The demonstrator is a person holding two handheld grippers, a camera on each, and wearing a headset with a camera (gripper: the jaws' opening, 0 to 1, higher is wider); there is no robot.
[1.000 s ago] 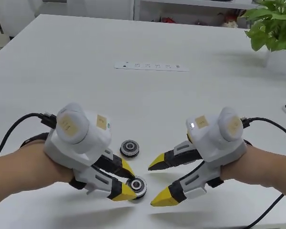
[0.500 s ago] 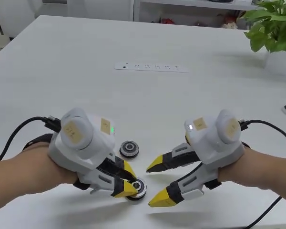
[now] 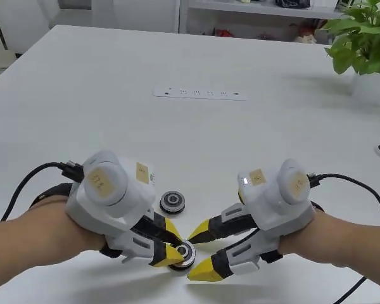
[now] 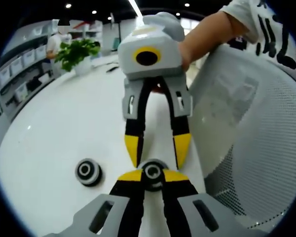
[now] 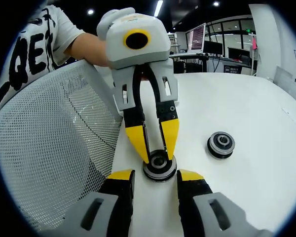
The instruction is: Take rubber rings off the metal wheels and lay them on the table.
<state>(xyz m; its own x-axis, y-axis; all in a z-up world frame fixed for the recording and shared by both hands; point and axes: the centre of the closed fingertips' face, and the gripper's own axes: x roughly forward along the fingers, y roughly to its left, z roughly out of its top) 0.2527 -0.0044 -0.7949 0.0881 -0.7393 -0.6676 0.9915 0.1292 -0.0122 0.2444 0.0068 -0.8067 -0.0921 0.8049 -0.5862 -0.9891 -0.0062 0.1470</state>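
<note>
Two metal wheels with black rubber rings lie on the white table [image 3: 196, 145]. My left gripper [image 3: 173, 244] is shut on the near wheel [image 3: 185, 253] close to the table's front edge; its yellow tips pinch the wheel [image 4: 153, 172] from both sides. My right gripper [image 3: 199, 254] faces it, open, with its tips just short of that wheel [image 5: 159, 166], one to each side. The second wheel [image 3: 172, 202] lies free a little farther back and is also seen as a wheel [image 5: 221, 144] off to the right in the right gripper view.
A white power strip [image 3: 199, 94] lies mid-table. A potted plant [image 3: 367, 44] stands at the back right. A mesh chair back [image 5: 49, 138] sits just beyond the table's near edge. Black cables trail from both grippers.
My right gripper has slid left until its tips reach the near wheel. The left gripper has stayed on that wheel, its jaws drawn tighter. The second wheel has not moved.
</note>
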